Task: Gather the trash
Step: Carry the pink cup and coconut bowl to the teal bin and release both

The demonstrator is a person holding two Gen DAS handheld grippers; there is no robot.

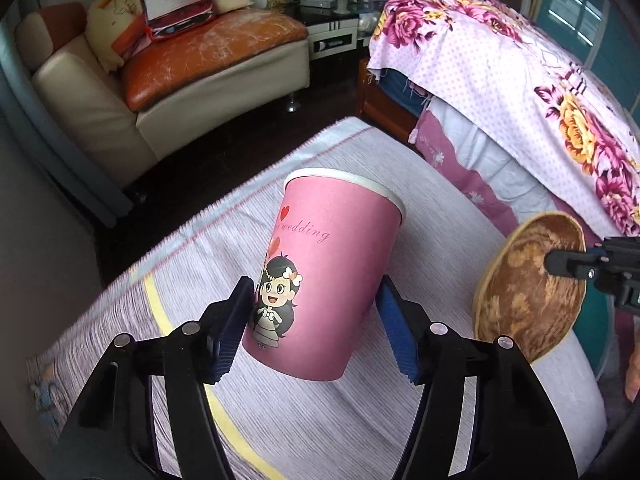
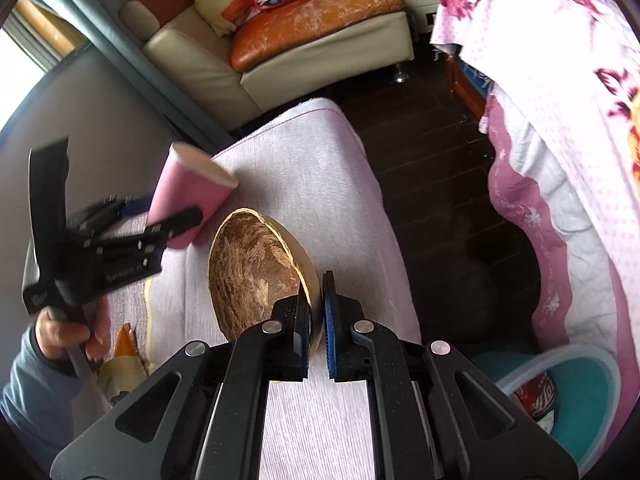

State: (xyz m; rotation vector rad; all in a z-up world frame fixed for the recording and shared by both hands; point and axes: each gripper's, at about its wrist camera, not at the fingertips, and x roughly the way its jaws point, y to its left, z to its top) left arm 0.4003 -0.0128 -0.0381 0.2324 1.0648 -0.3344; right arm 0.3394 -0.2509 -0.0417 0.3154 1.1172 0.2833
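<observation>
While each gripper grips, one cup (image 1: 324, 276), one shell (image 2: 256, 268).

Both wrist views look forward and down, close over the cloth-covered surface (image 1: 320, 412), sharing the sofa (image 2: 320, 40) beyond.

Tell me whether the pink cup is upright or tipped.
Tipped. The pink cup leans with its rim to the right, held off the bed cover by the left gripper.
</observation>
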